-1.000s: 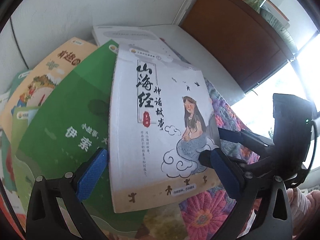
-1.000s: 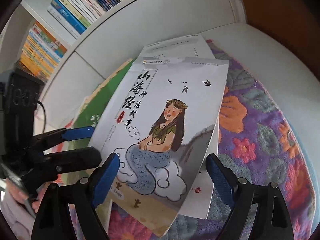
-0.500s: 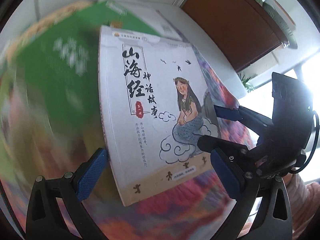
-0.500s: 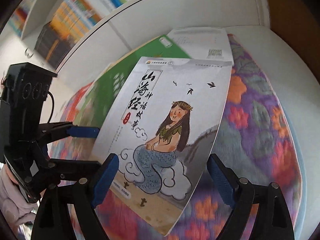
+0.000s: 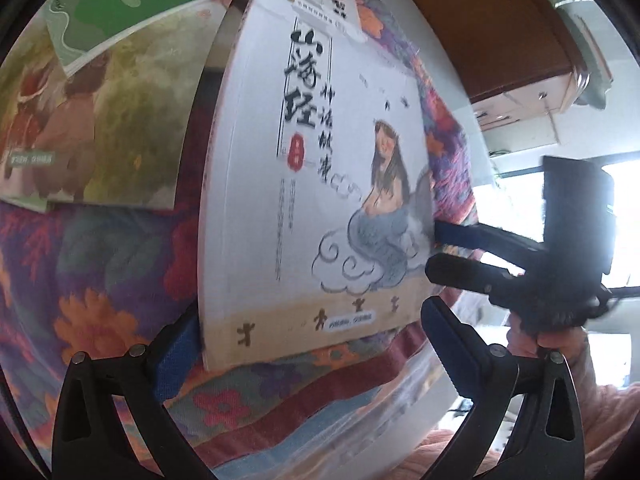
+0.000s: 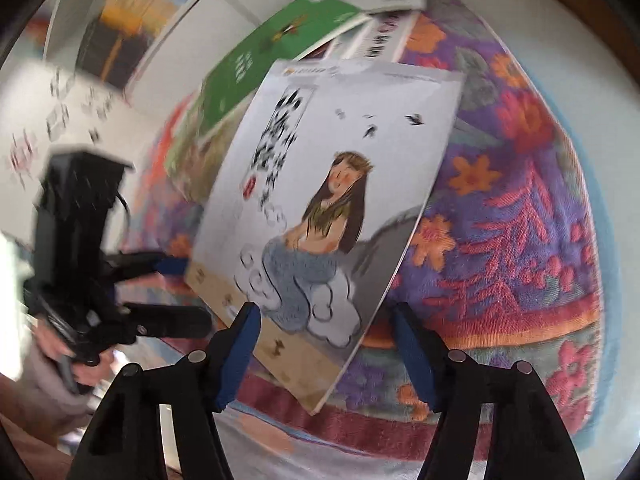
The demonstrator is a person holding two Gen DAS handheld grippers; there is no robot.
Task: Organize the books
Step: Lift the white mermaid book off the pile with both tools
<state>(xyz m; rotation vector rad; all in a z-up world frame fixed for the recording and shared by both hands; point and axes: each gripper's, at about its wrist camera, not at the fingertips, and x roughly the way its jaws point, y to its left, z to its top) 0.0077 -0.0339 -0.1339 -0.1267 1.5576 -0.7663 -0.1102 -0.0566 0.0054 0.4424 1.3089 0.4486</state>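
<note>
A white book (image 5: 320, 200) with a mermaid drawing and black Chinese title is tilted, its thick left edge raised off the flowered blanket (image 5: 100, 280). My left gripper (image 5: 310, 332) stands wide, and the book's bottom edge spans the gap between its blue pads. In the right wrist view the book's (image 6: 320, 200) lower right corner lies between the fingers of my right gripper (image 6: 324, 320), whose jaws are closing. A sliver of gap shows at the right pad. From the left view the right gripper's (image 5: 440, 254) tips meet the book's right edge.
A green book (image 6: 272, 44) tops a loose pile at the blanket's far end, over a white one with red lettering (image 6: 384, 36). Another illustrated book (image 5: 120, 100) lies left of the white book. A brown wooden cabinet (image 5: 480, 20) stands behind. A blurred bookshelf (image 6: 132, 12) is at the far left.
Both grippers and the white book moved away from the pile toward the blanket's near edge. The book now tilts, clear of the green book. The right jaws have narrowed.
</note>
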